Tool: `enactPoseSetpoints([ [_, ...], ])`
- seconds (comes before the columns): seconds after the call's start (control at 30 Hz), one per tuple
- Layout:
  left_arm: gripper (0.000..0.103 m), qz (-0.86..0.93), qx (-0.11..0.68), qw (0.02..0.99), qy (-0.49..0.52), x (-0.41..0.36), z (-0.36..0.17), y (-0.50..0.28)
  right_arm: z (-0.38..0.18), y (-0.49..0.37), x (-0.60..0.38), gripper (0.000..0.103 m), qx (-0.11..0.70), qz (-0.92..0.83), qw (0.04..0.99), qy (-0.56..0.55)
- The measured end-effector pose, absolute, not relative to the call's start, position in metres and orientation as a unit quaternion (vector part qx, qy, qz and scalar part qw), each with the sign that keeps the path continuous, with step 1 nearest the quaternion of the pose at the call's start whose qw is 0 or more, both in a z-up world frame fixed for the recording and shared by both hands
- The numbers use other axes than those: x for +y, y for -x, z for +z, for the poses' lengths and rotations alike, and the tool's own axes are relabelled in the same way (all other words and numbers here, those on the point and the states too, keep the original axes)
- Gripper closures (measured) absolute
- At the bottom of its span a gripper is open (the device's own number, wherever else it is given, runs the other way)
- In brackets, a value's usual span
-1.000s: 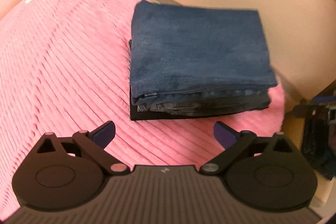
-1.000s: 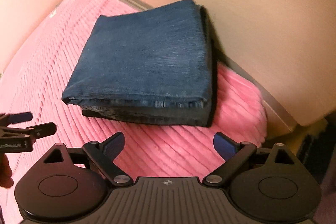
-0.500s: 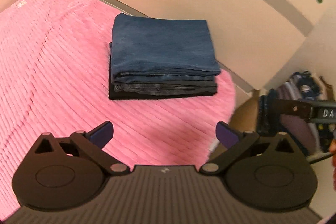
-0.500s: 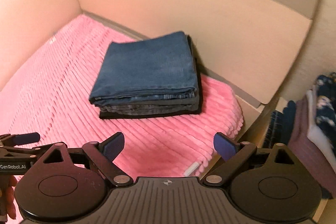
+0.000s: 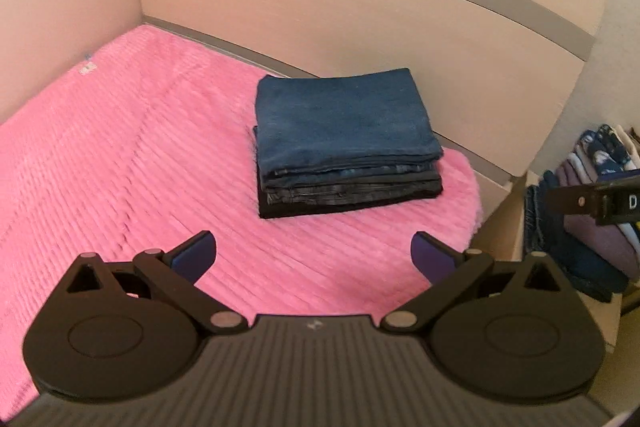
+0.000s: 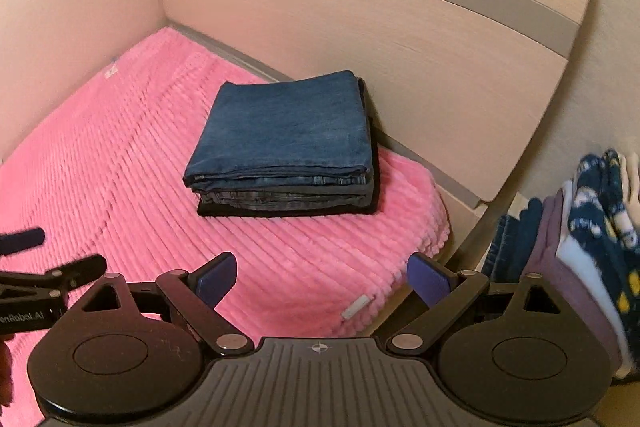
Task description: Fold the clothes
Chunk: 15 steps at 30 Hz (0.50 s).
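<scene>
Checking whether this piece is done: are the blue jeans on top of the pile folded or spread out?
Folded. The blue jeans form a neat rectangle, layered edges showing in front, atop the pile.

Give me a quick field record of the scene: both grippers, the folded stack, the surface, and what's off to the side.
left gripper: open, holding nothing, above the blanket
right gripper: open, holding nothing, clear of the stack
folded stack: blue jeans on top, darker folded garments beneath, edges roughly aligned
surface: pink ribbed blanket on a bed
stack position: at the blanket's far corner by the headboard
side pile: more clothes off the bed to the right, not yet sorted onto the stack
</scene>
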<state>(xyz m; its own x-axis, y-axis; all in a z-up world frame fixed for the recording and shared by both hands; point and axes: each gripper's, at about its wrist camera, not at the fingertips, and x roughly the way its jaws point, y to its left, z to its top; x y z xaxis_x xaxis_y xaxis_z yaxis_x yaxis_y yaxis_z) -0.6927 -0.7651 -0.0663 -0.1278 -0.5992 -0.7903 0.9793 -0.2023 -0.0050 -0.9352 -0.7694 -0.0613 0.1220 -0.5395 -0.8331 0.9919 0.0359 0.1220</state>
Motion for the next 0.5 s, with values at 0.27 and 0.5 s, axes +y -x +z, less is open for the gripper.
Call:
enactPoseSetpoints([
  [0.27,0.001,-0.668,0.324,0.586,-0.324,-0.778,-0.062,0.696,-0.056,0.942,-0.782,0.008,0.319,-0.578,0.659,-0.36],
  [0.5,0.001,-0.656,0.325,0.599,-0.326,-0.783,-0.062,0.695,-0.061,0.943,-0.786,0.008,0.322,-0.571,0.657,-0.373],
])
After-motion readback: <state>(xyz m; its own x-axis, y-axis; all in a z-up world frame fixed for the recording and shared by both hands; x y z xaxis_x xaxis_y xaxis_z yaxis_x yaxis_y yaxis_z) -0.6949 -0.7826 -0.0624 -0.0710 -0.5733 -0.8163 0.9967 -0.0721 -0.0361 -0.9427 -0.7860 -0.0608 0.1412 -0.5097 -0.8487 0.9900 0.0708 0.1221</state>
